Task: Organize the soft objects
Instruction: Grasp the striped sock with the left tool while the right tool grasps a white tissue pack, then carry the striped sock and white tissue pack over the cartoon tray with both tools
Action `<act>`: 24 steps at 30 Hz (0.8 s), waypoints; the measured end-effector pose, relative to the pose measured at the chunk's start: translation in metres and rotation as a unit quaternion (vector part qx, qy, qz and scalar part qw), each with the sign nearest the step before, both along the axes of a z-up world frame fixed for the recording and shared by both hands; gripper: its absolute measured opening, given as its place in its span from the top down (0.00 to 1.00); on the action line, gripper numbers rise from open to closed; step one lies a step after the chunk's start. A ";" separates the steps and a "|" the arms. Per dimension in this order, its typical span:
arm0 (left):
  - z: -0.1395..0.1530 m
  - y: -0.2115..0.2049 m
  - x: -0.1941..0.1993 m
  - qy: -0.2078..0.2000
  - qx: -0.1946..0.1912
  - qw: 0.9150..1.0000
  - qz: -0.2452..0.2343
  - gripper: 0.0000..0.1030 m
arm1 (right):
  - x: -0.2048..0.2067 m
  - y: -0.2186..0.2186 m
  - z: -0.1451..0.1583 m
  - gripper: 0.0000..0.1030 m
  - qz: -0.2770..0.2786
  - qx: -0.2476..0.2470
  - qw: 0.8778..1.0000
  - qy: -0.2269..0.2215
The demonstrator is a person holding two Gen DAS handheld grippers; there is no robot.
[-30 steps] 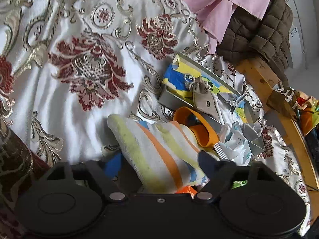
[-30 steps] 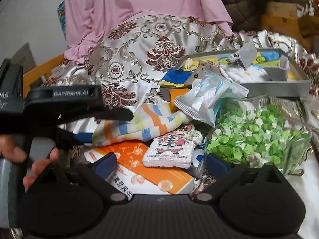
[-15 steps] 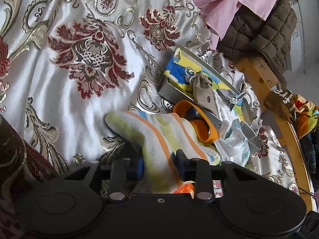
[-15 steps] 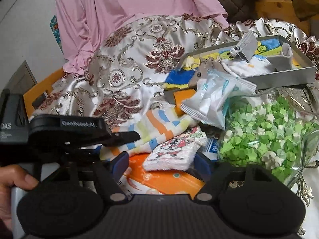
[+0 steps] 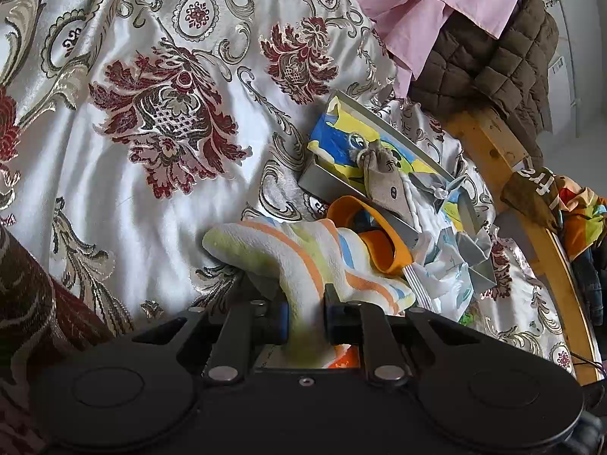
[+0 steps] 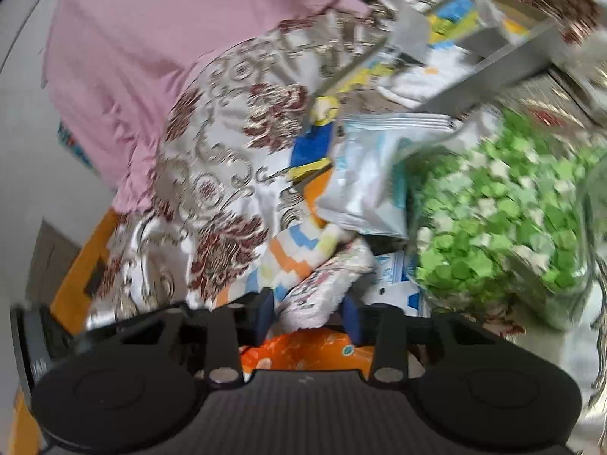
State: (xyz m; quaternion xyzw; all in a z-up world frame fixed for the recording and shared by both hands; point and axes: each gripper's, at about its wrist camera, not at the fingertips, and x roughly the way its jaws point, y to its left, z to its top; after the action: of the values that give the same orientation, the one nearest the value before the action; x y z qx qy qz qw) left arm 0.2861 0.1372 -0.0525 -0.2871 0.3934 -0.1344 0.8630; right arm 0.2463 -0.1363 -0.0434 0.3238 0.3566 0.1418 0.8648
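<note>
A striped towel (image 5: 288, 254), white with orange, green and blue bands, lies on the floral satin cover (image 5: 132, 121). My left gripper (image 5: 305, 320) is shut on its near end. In the right wrist view the towel (image 6: 296, 250) shows beyond a small white printed cloth pack (image 6: 322, 288). My right gripper (image 6: 307, 314) is shut on that pack, above an orange packet (image 6: 303, 349). The right view is blurred and tilted.
A grey tray (image 5: 326, 185) with a beige pouch (image 5: 383, 174) lies to the right. An orange band (image 5: 379, 239), plastic wrappers (image 6: 364, 174) and a clear bag of green paper stars (image 6: 500, 220) crowd around. A pink cloth (image 6: 159, 57), brown jacket (image 5: 489, 57) and wooden frame (image 5: 489, 144) border the area.
My left gripper closed on the striped towel and raised it slightly. My right gripper moved forward, tilted, and closed on the printed cloth pack.
</note>
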 end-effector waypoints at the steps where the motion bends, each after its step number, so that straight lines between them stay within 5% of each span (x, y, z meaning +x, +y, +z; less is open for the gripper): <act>1: 0.000 0.000 0.000 0.001 0.000 1.000 -0.001 0.83 | 0.001 -0.004 -0.002 0.67 -0.009 0.009 1.000 0.008; 8: 0.004 0.000 -0.003 0.004 -0.002 1.000 -0.002 0.89 | -0.007 -0.017 -0.005 0.81 -0.028 0.018 0.999 0.029; 24: 0.042 -0.032 -0.057 -0.041 0.036 0.997 -0.062 0.92 | -0.086 -0.028 0.042 0.89 0.003 -0.104 0.994 -0.014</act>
State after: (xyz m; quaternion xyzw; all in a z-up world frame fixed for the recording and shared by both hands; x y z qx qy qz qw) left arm 0.2290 0.1053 -0.0104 -0.2251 0.3792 -0.1847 0.8783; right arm 0.1605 -0.1646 -0.0017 0.2288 0.3580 0.1107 0.8984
